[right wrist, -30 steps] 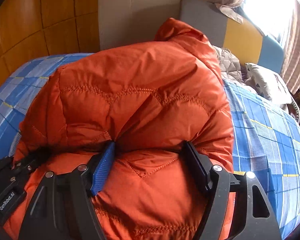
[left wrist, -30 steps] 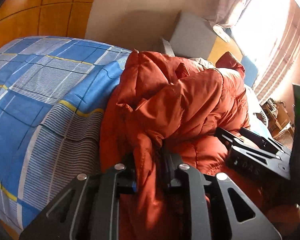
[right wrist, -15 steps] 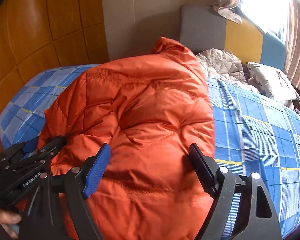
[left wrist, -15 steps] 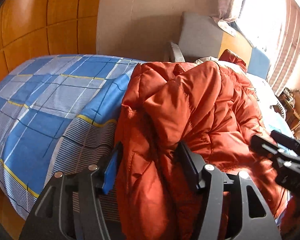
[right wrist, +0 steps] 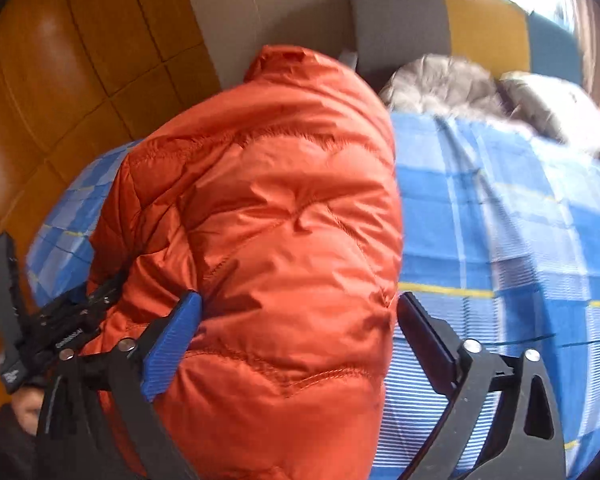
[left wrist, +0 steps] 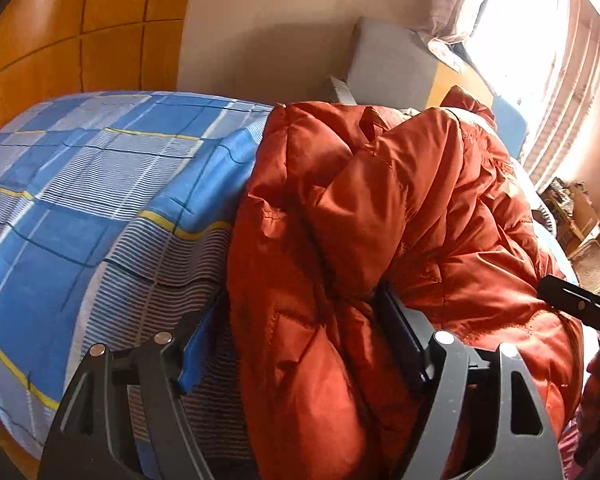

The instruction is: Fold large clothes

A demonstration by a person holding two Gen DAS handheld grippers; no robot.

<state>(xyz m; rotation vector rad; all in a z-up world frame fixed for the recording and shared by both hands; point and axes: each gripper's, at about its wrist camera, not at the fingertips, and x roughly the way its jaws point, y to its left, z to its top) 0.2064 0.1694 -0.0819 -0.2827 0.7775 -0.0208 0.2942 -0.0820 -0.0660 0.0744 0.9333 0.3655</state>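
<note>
2 grippers work over 1 orange padded jacket (left wrist: 400, 220) that lies bunched on a bed with a blue checked bedspread (left wrist: 84, 200). In the left wrist view the bedspread fills the left half of the frame, under orange wall panels (left wrist: 80, 28) in the upper left. The jacket heaps up from the centre to the right. The left gripper (left wrist: 296, 344) sits at the bottom centre; its jaws are opening, with a thick fold of the jacket between them. The blue pad on the left stands clear of the cloth, while the dark right finger is sunk into the padding. A grey cushion (left wrist: 384, 60) stands against the wall at upper centre, and a bright window (left wrist: 520, 40) fills the upper right.

In the right wrist view the left gripper (right wrist: 80, 312) shows at the lower left edge, against the jacket's (right wrist: 268, 220) side. The jacket covers the centre. The right gripper (right wrist: 300, 328) at the bottom centre is opening wide; its blue pad brushes the jacket, and its dark right finger stands free over the bedspread (right wrist: 520, 240). Pale quilted bedding (right wrist: 440, 84) lies in the upper right.
</note>
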